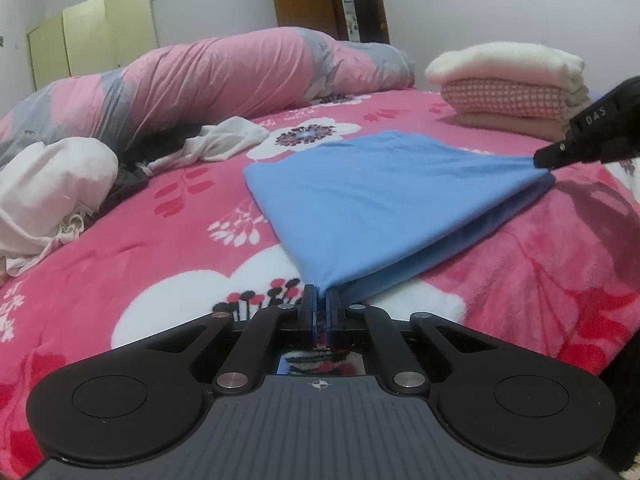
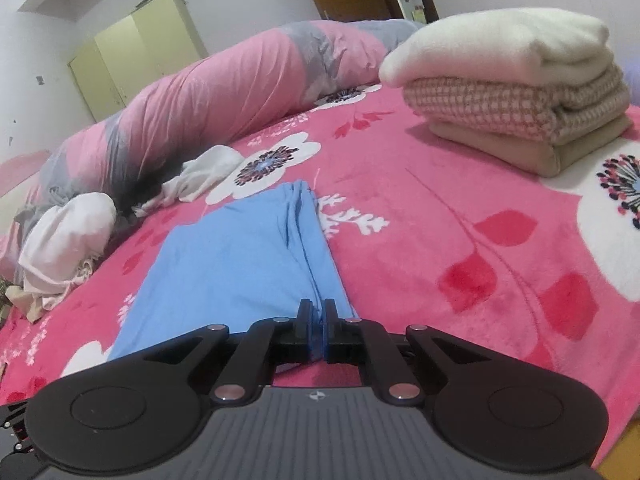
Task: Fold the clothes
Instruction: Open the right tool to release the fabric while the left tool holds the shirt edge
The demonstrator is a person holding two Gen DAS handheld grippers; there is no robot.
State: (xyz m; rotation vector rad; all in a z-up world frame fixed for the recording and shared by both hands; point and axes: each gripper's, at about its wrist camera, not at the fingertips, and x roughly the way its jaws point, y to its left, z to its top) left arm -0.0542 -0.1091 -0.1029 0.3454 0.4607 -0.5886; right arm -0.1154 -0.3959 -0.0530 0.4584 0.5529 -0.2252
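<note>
The blue garment (image 1: pixel 384 204) lay doubled over on the pink flowered blanket (image 1: pixel 160 240), near the middle of the bed. The left gripper (image 1: pixel 319 300) was closed tight on 1 near corner of it, and the cloth rose a little from the blanket there. The right gripper (image 2: pixel 317 310) was also closed on blue cloth, at the other corner. Behind stood a stack of 3 folded items (image 2: pixel 516 92). Unfolded white clothes (image 1: pixel 52 192) lay at the left.
</note>
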